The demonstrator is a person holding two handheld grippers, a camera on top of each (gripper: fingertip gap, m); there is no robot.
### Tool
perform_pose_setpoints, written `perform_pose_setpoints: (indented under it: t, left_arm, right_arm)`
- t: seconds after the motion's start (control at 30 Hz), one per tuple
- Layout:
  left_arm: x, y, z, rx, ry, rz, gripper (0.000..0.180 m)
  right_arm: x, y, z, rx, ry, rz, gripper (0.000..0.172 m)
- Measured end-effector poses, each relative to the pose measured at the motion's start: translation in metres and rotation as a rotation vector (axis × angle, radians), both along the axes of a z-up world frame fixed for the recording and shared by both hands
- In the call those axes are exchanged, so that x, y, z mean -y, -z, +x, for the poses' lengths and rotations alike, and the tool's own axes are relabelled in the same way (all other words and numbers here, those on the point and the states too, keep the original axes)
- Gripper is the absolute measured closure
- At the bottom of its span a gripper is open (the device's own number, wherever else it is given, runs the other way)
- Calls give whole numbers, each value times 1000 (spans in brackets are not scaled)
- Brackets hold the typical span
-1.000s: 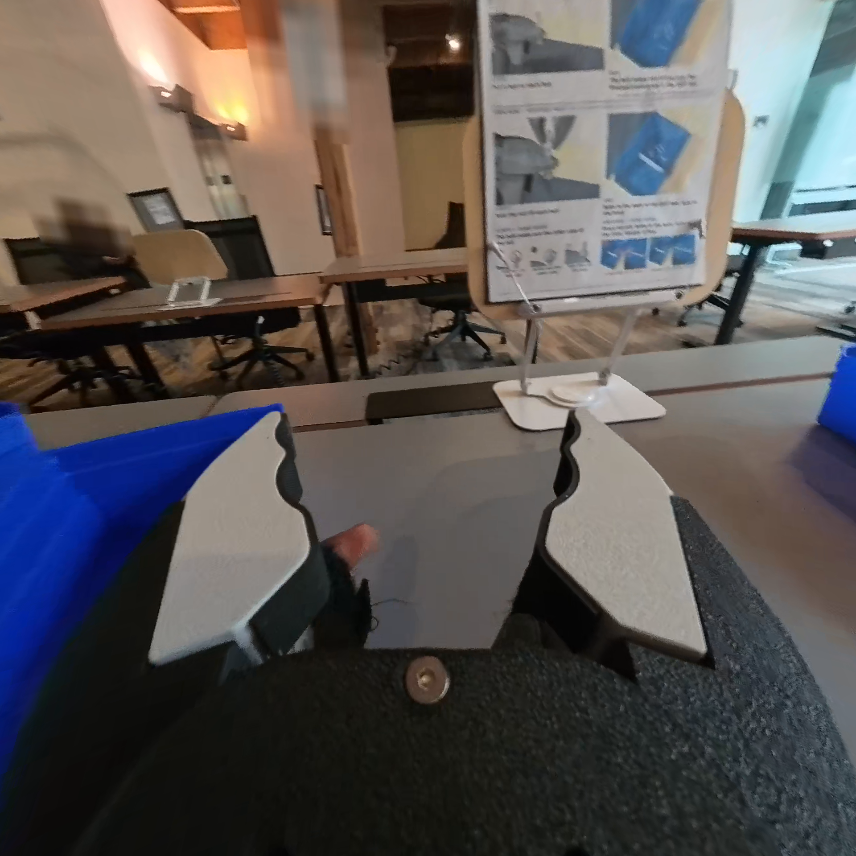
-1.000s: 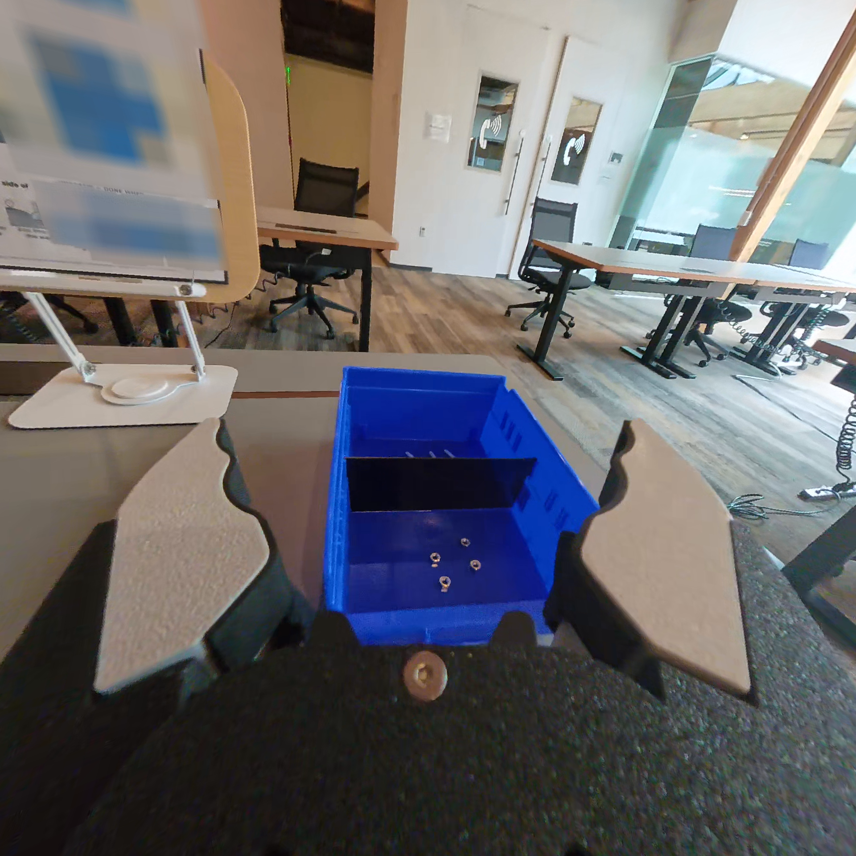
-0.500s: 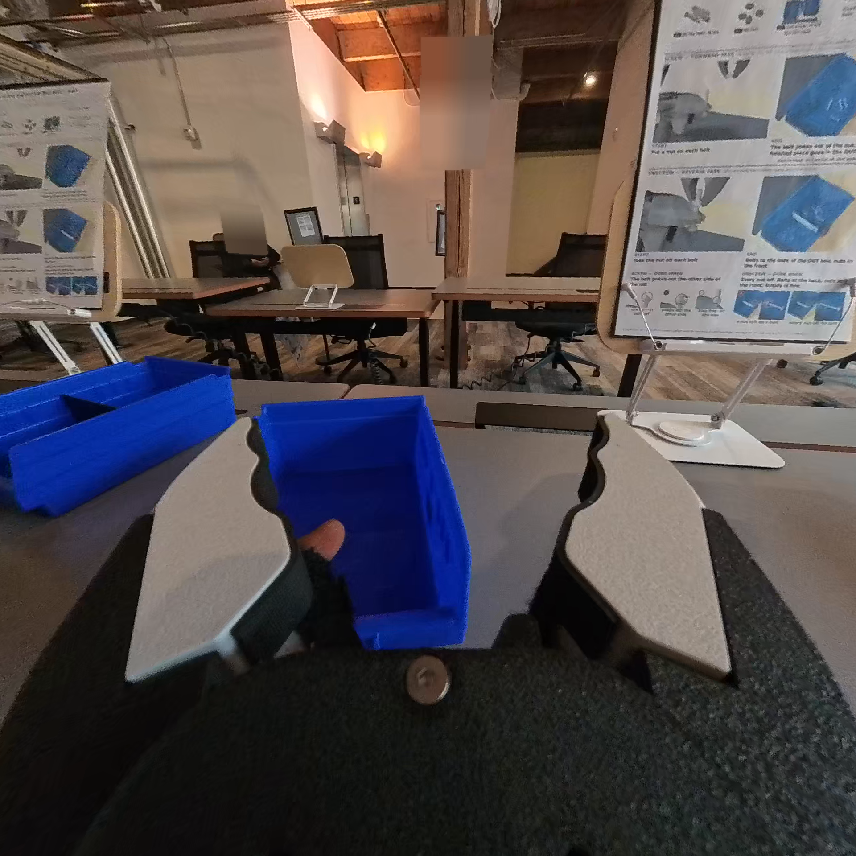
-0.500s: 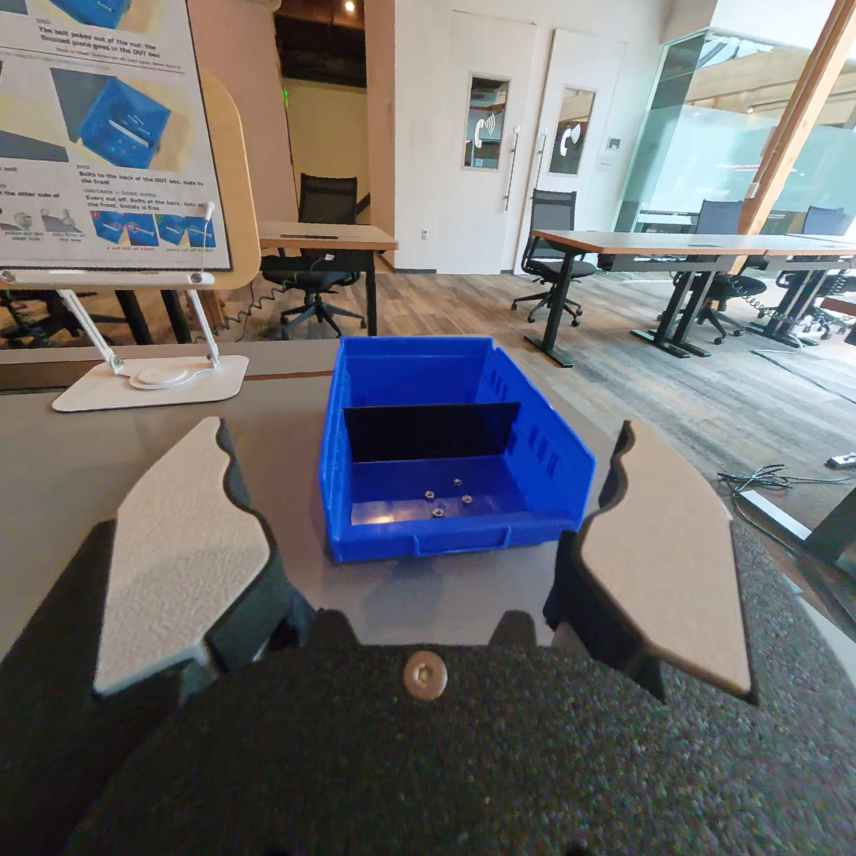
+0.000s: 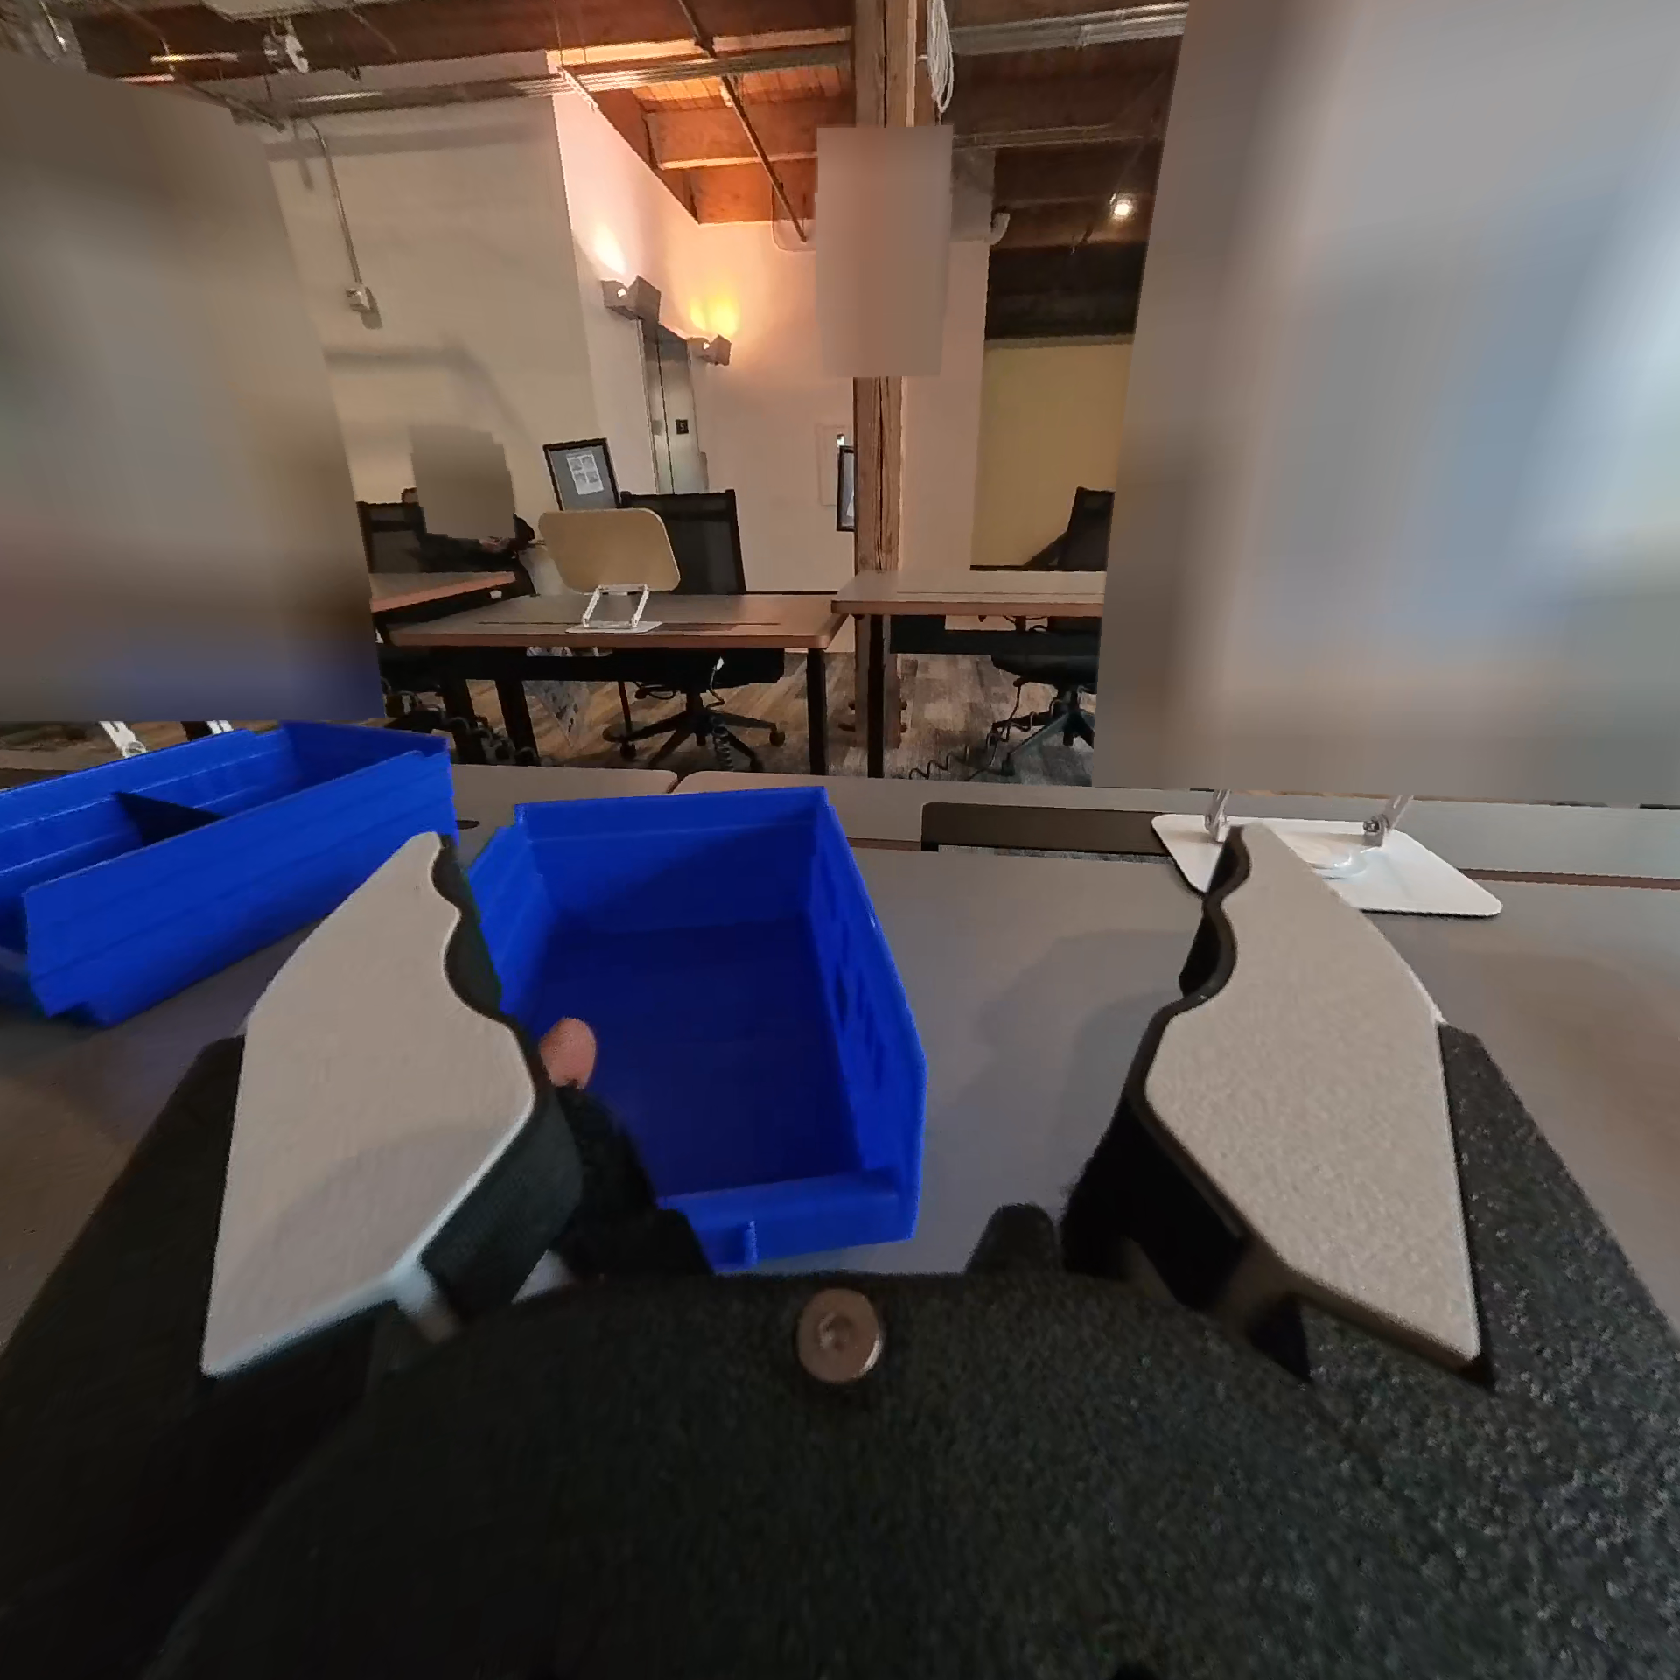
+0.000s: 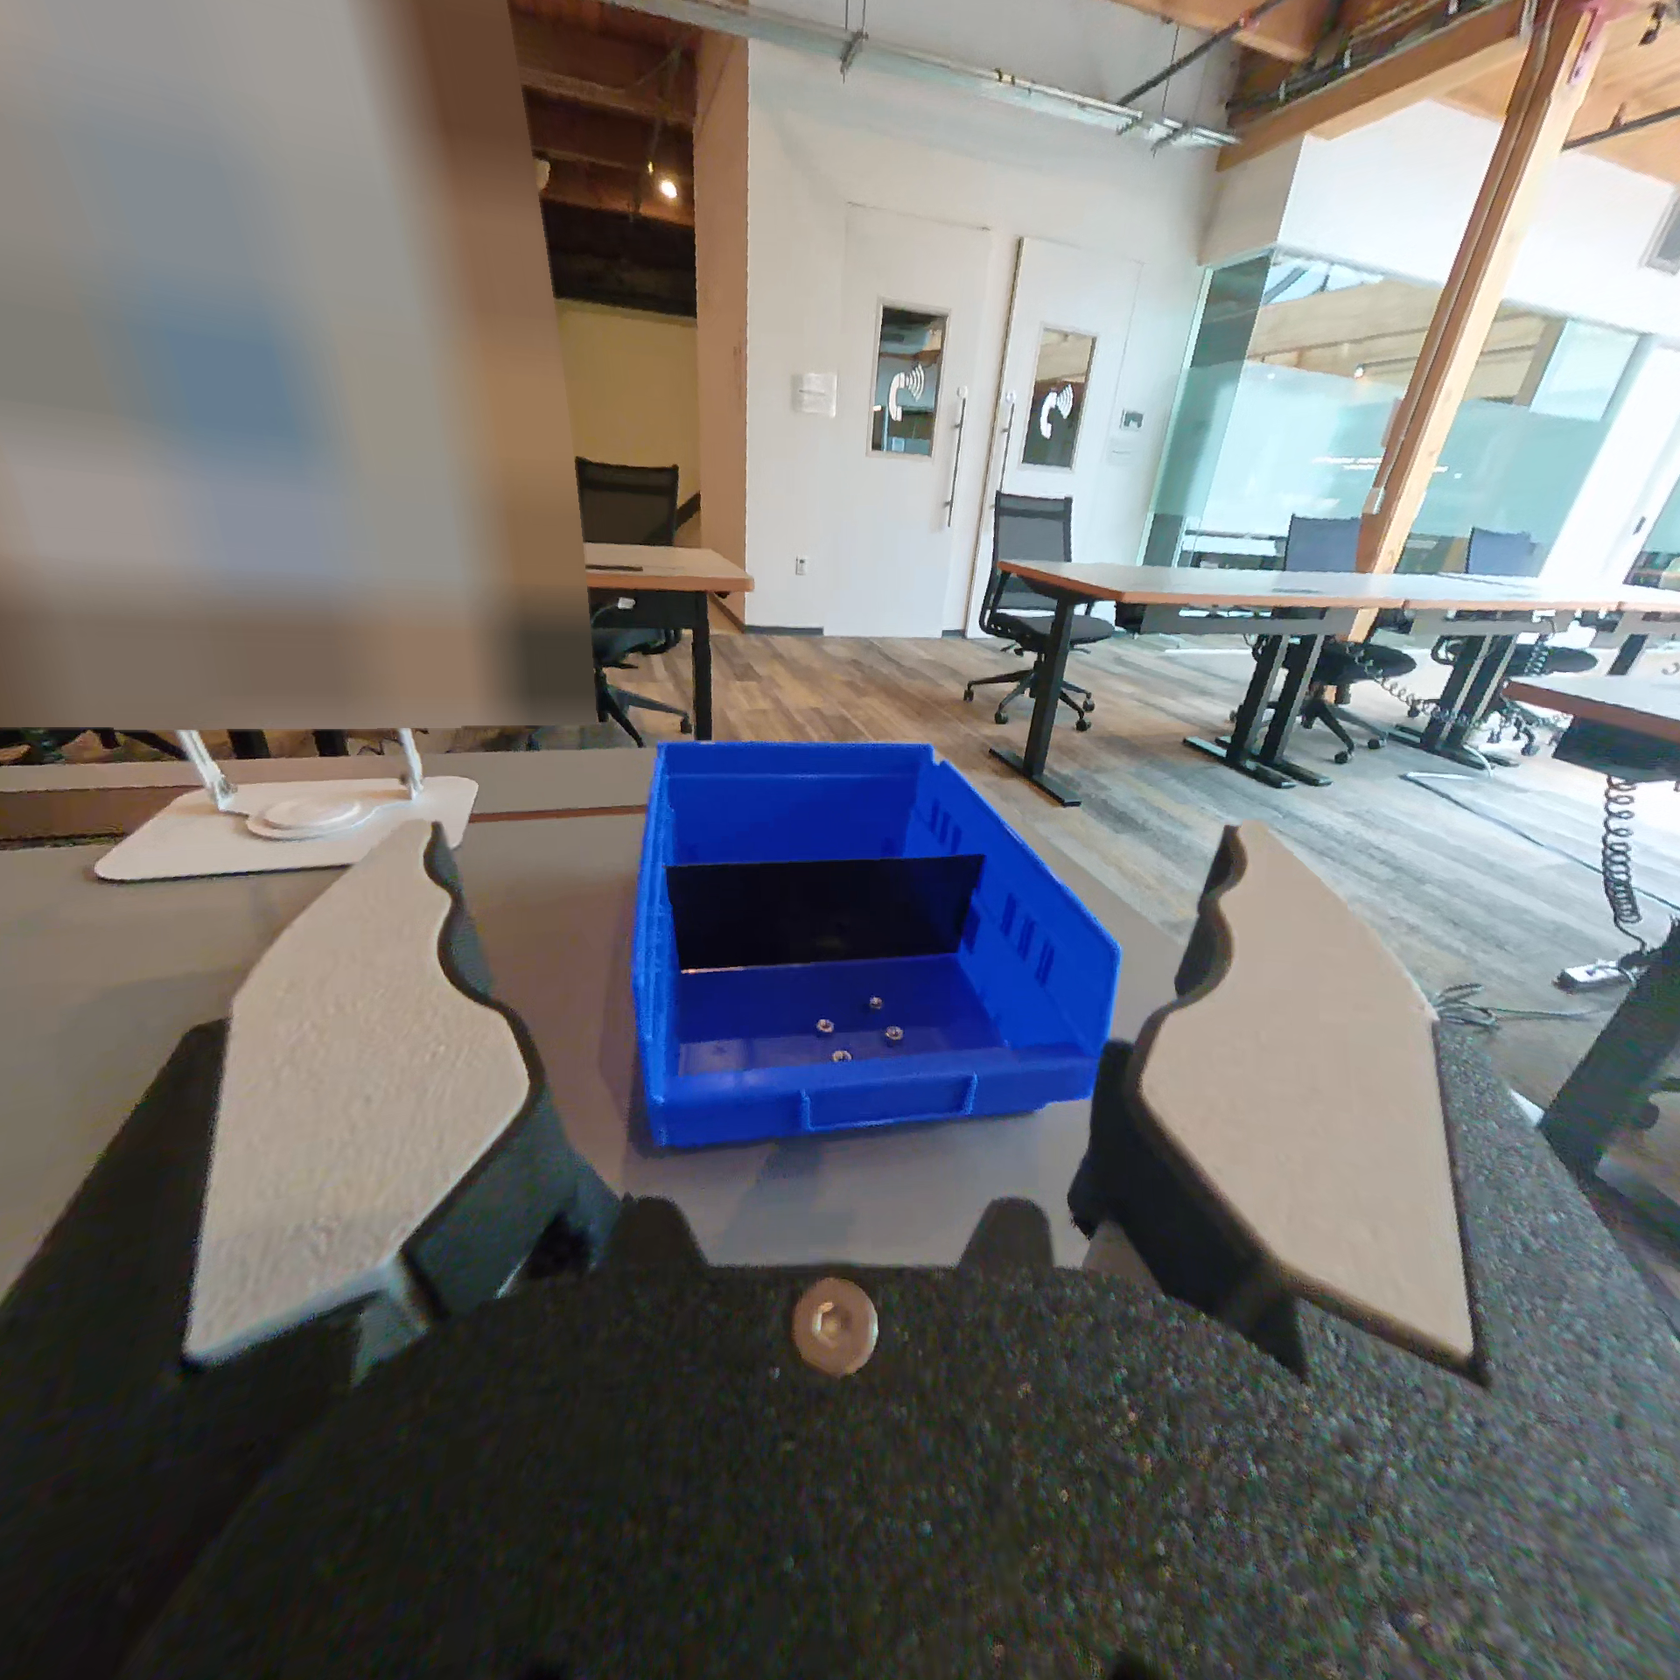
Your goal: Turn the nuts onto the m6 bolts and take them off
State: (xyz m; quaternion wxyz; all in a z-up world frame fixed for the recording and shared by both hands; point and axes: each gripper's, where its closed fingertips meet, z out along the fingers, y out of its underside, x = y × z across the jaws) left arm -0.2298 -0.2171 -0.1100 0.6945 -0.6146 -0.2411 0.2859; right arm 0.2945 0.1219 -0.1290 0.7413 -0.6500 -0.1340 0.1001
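Ahead of right tongs [image 6: 836, 841]: nuts [image 6: 855, 1027] in divided bin [image 6: 1045, 945]; unseen left.

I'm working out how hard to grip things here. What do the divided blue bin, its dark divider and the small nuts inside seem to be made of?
Divided blue bin: looks like moulded plastic, uniform saturated colour, slotted ribbed walls, slight sheen.
Dark divider: thin flat sheet, glossy dark, probably plastic.
Small nuts: likely metal, pale silvery glints, too small to be sure.

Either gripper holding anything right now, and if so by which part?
Nothing is held. Left gripper and right gripper both have jaws wide apart; the nuts lie in the divided blue bin.
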Motion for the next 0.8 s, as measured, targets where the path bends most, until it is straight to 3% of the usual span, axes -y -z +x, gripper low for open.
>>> perform_pose_setpoints:
  t: [0.3, 0.33, 0.43, 0.47, 0.6, 0.8]
  left_arm:
    - [-9, 7, -4, 11, -18, -21, 34]
    - [-12, 9, -4, 16, -16, -22, 35]
    - [-24, 16, -2, 43, 5, -36, 35]
    - [-28, 18, -1, 45, 4, -44, 36]
    - [-41, 25, -2, 49, -20, -81, 38]
    - [-57, 30, -5, 22, -89, -110, 41]
  right_arm:
    - [13, -4, -42, 23, -125, -7, 26]
    - [21, -5, -57, 25, -198, 3, 41]
    - [72, -23, -118, 6, -523, 134, 145]
    - [91, -30, -138, -6, -616, 167, 168]
    - [181, -34, -230, 116, -1021, 201, 172]
    - [323, -20, -316, 315, -1425, 369, 172]
